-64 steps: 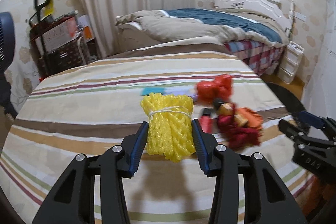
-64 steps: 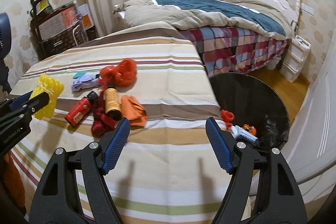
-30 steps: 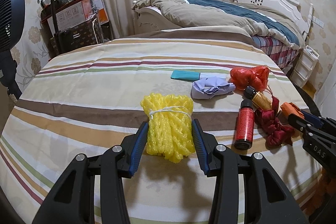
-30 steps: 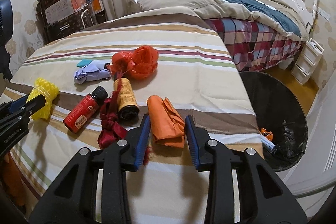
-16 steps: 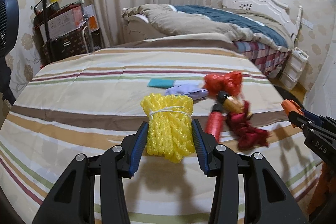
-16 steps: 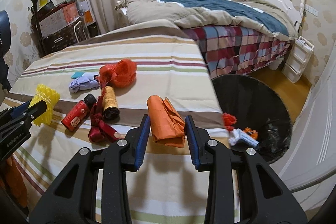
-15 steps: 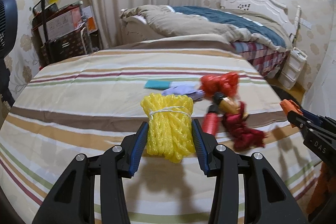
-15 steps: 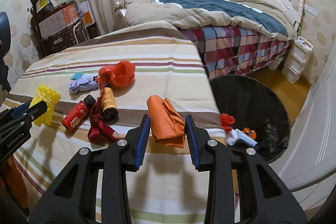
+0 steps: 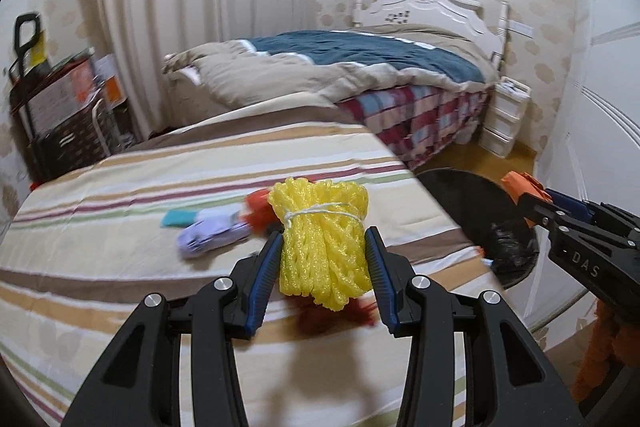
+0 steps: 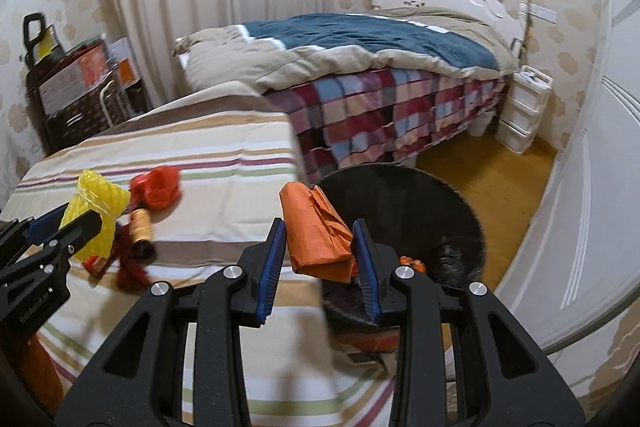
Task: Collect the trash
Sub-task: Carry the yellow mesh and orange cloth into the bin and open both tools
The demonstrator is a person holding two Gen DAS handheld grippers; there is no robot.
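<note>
My left gripper (image 9: 322,247) is shut on a yellow foam net bundle (image 9: 322,243) tied with white string, held above the striped bedcover (image 9: 120,227). My right gripper (image 10: 318,239) is shut on a crumpled orange paper wrapper (image 10: 316,231), held at the bed's edge beside the black-lined trash bin (image 10: 420,203). On the cover lie a red net bag (image 10: 158,185), a tan bottle (image 10: 141,225), a dark red ribbon (image 10: 130,267), a lilac wrapper (image 9: 208,233) and a teal strip (image 9: 178,217). The right gripper (image 9: 528,195) shows at the left wrist view's right edge.
The bin holds some orange and white scraps (image 10: 414,263). Behind stand a second bed with a blue and beige duvet (image 10: 360,43), a white drawer unit (image 10: 522,115), curtains and a cart of boxes (image 10: 68,91). A white door (image 10: 592,187) is at the right.
Both grippers have swung to the right and risen with their loads. The orange wrapper has left the bedcover and now hangs by the bin; the litter pile has slid left in both views.
</note>
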